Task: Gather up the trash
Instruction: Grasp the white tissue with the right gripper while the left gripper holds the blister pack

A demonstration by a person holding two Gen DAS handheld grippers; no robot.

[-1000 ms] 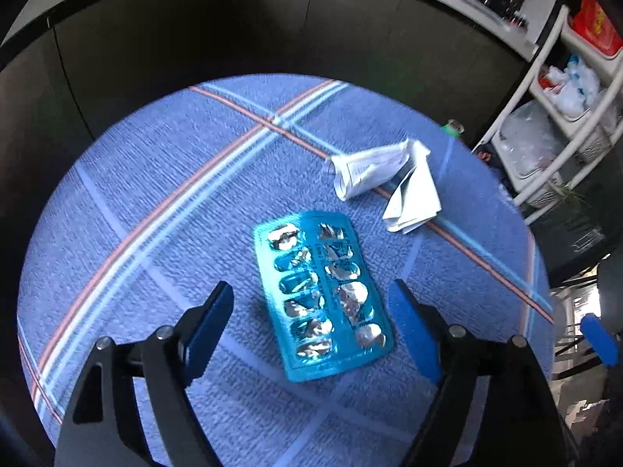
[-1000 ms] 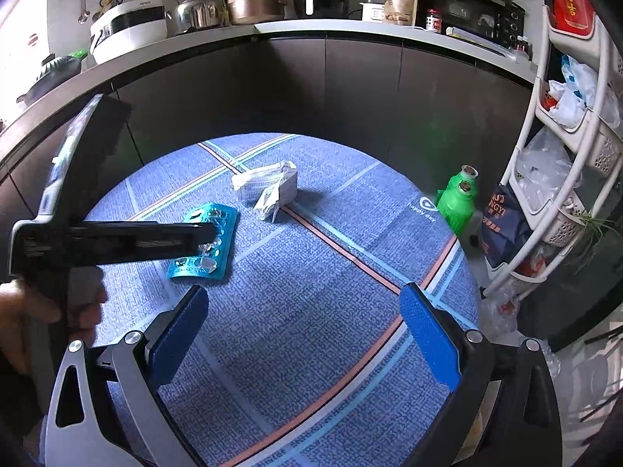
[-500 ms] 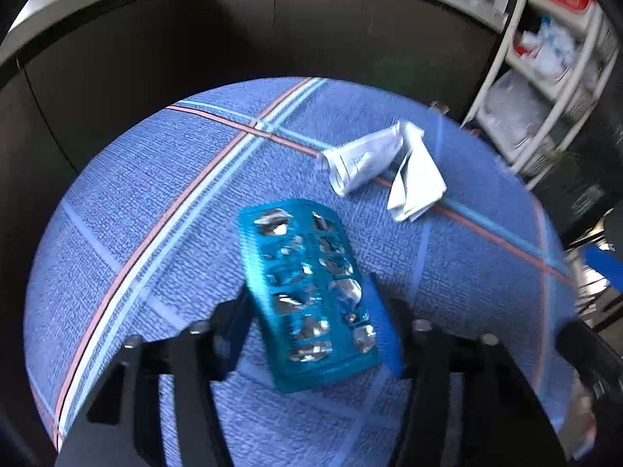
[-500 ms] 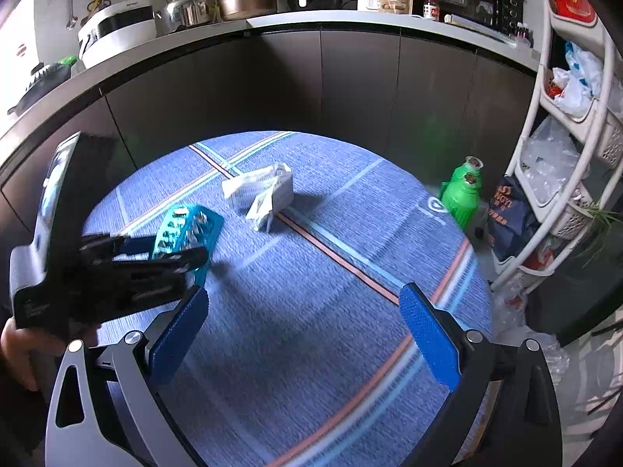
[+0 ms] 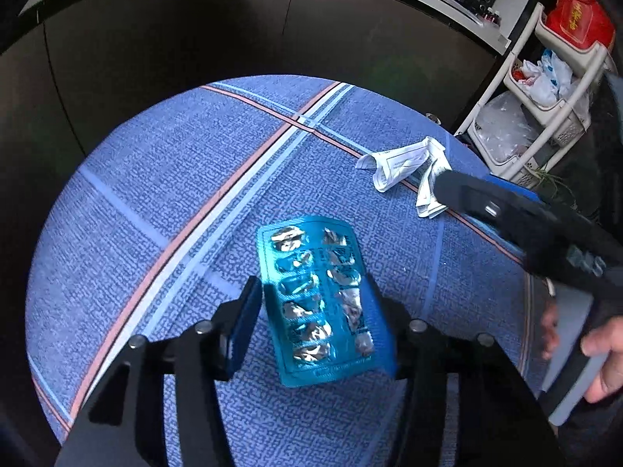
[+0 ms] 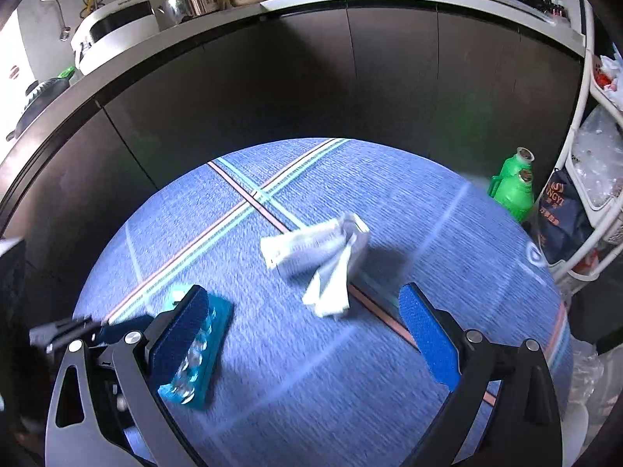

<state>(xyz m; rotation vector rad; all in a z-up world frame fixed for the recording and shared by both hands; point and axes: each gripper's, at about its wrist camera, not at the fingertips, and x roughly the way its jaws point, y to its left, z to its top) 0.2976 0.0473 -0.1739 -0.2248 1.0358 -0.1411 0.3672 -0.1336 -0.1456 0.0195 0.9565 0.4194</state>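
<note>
Your left gripper [image 5: 311,311] is gripping the blister pack [image 5: 317,303], jaws easing apart; your right gripper [image 6: 311,327] is gaping wide, empty, near the paper [image 6: 323,260].

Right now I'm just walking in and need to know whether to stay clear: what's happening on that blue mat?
A person is collecting trash with two handheld grippers. The left gripper has the empty teal blister pack between its fingers, lifted and tilted off the blue mat, though its jaws are opening slightly. The right gripper is open and empty, heading for the crumpled white paper lying on the mat.
</note>
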